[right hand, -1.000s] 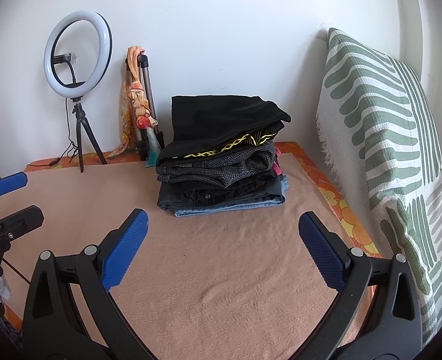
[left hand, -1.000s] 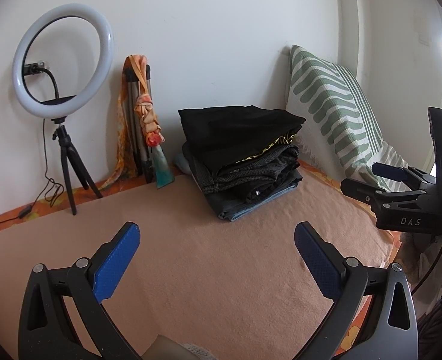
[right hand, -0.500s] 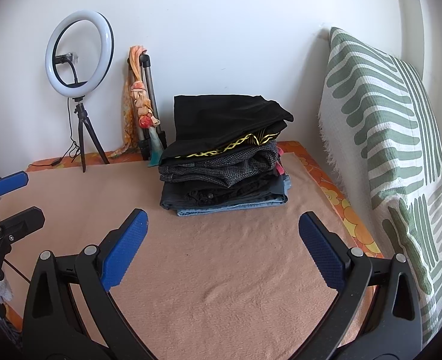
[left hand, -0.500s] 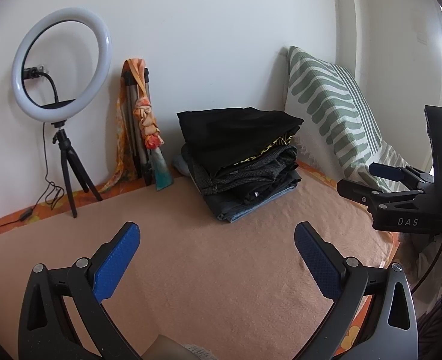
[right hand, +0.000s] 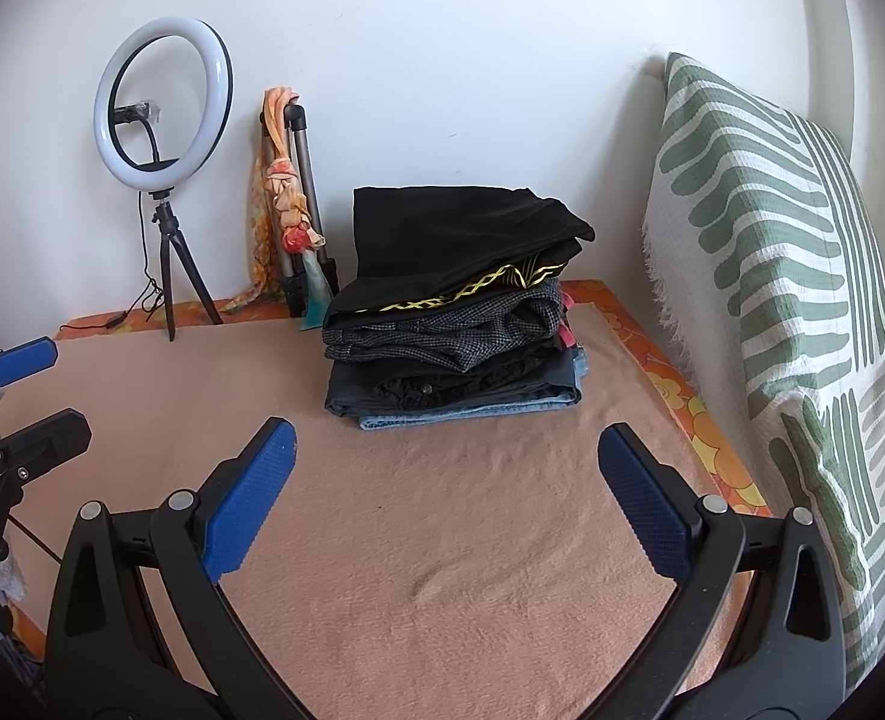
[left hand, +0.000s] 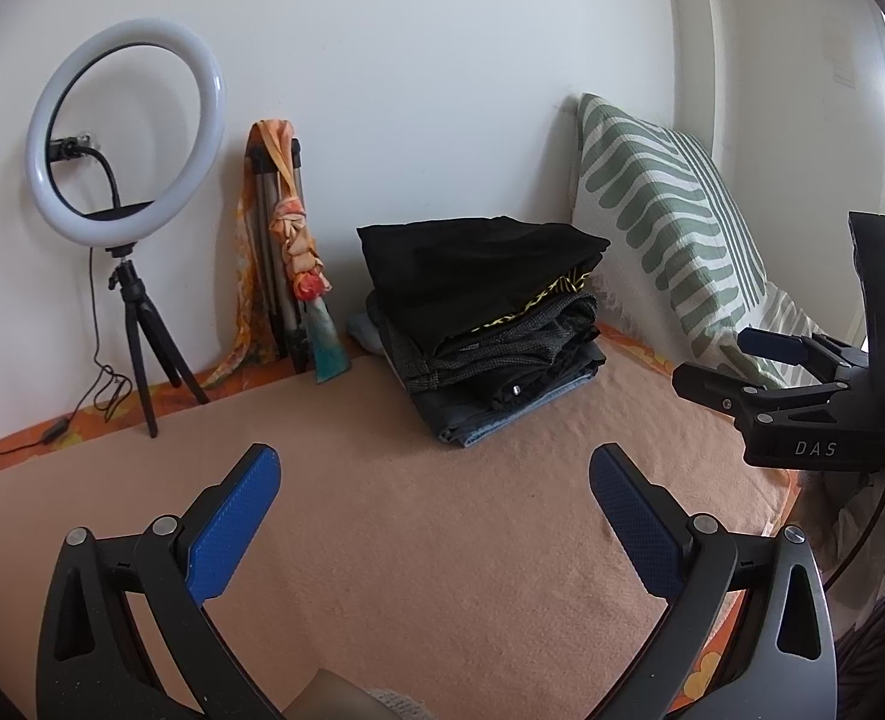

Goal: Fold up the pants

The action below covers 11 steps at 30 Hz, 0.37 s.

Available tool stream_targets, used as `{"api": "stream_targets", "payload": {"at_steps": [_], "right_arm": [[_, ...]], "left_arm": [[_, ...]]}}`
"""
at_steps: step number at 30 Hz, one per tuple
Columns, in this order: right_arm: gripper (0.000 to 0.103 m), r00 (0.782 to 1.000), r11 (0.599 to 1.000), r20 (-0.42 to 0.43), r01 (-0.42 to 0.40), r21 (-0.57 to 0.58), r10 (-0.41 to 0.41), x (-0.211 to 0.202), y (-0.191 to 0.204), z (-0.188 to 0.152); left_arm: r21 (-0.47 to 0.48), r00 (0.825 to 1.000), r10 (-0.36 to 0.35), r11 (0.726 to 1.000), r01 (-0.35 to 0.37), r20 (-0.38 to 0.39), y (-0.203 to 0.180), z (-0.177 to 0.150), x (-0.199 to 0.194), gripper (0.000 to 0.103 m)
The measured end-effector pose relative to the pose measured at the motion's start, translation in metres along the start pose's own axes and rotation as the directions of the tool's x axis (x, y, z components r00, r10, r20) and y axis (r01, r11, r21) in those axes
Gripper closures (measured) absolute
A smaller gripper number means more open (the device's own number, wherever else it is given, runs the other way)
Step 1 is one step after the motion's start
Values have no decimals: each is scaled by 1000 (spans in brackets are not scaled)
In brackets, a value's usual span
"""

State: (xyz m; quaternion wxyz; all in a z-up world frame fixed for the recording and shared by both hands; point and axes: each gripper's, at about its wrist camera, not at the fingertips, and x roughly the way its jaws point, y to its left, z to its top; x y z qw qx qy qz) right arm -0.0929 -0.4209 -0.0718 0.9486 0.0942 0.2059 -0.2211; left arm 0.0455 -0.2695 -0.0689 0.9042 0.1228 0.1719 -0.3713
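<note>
Hovering between folds, both hand-held grippers empty over the blanket.

The left hand-held gripper (left hand: 433, 498) and right hand-held gripper (right hand: 445, 480) are spread wide, holding nothing. Folded pants sit in a stack (right hand: 454, 312) by the wall; no loose pair shows, so next is likely fetching one.

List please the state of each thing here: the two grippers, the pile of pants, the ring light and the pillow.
Left gripper: open, empty.
Right gripper: open, empty.
Pile of pants: folded, stacked on the blanket.
Ring light: upright on its tripod.
Striped pillow: leaning against the wall.
</note>
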Motion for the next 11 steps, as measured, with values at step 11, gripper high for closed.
{"api": "stream_targets", "payload": {"at_steps": [11], "right_arm": [[0, 1000, 1000, 1, -5, -7, 5, 1, 4, 0]], "left_arm": [[-4, 1000, -10, 1000, 10, 4, 0, 0, -3, 0]]}}
